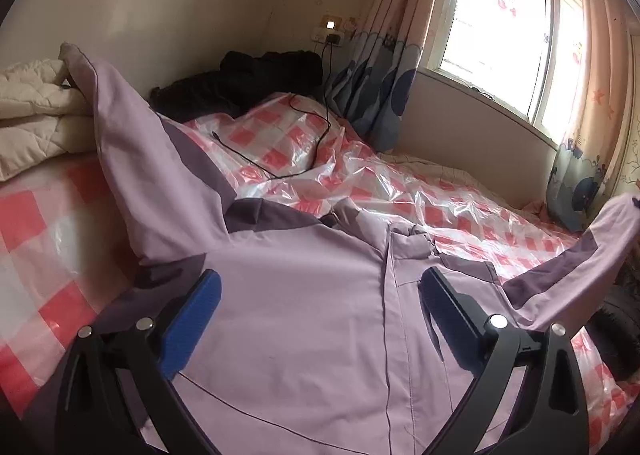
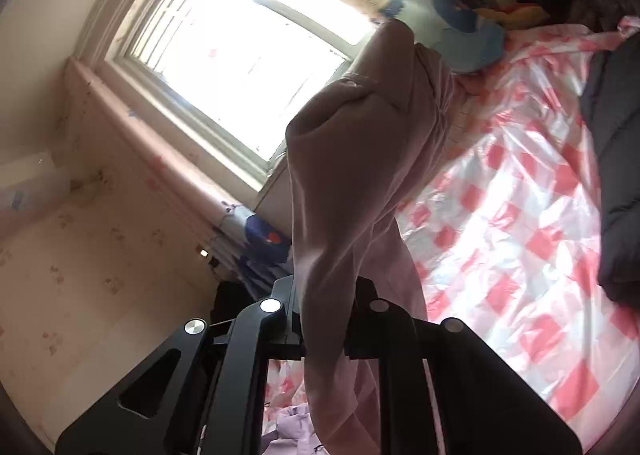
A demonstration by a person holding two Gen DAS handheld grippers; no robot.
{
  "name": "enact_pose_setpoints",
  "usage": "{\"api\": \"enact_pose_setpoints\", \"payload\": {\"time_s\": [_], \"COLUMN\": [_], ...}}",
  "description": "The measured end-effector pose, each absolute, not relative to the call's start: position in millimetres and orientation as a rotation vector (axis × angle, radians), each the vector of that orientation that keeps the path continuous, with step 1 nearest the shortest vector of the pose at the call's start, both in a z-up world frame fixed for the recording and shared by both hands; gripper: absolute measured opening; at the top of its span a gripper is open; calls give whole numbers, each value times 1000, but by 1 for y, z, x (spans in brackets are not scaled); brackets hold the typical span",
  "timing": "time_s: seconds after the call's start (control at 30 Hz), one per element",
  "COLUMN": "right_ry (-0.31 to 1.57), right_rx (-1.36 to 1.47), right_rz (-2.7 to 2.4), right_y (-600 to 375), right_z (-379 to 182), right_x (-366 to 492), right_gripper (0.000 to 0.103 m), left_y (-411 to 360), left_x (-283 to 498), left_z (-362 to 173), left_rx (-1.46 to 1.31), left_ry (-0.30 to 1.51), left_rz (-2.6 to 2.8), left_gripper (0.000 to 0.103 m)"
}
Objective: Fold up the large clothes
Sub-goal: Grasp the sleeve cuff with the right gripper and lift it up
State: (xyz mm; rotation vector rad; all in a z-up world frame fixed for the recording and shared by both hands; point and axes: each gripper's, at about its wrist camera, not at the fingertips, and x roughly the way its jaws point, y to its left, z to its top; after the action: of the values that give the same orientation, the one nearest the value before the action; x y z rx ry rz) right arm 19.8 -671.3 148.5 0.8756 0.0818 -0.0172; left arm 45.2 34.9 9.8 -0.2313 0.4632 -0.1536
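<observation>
A lilac jacket with dark purple panels (image 1: pixel 304 319) lies front up on the bed. Its left sleeve (image 1: pixel 132 143) is draped up over the folded cream quilt. Its right sleeve (image 1: pixel 600 239) is lifted off the bed at the right edge. My left gripper (image 1: pixel 320 295) is open, its blue-padded fingers (image 1: pixel 192 323) held over the jacket's chest, holding nothing. My right gripper (image 2: pixel 324 295) is shut on the lilac sleeve (image 2: pixel 352 159), which stands up between its jaws against the window; the fingertips are hidden by the cloth.
The bed has a pink-checked plastic cover (image 1: pixel 400 183). A folded cream quilt (image 1: pixel 36 115) lies at the left. Dark clothes (image 1: pixel 248 79) and a black charging cable (image 1: pixel 304 135) lie near the wall. A dark garment (image 2: pixel 616 159) lies at the right. Curtains (image 1: pixel 384 67) flank the window.
</observation>
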Motion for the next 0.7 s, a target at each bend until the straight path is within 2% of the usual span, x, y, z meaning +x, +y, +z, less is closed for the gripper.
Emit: {"api": "enact_pose_setpoints", "payload": {"time_s": [0.13,0.3,0.5,0.7], "right_ry": [97,130,209,290], "right_rx": [759,678,591,533], "right_rz": [78,197,295,355], "right_y": [-591,-484,-368,-290], "right_z": [195,221,214,174], "right_x": [56,87,107,125], "right_gripper": [12,12,12,12], "left_y": [49,85,128,144], "left_x": [48,61,59,54], "left_z": [16,14,20,25], "left_rx": [-224,-310,-373,-345], "left_ry": [460,539,527,519], "left_rz": [-91,-29,41,73], "left_gripper": [96,96,96,96]}}
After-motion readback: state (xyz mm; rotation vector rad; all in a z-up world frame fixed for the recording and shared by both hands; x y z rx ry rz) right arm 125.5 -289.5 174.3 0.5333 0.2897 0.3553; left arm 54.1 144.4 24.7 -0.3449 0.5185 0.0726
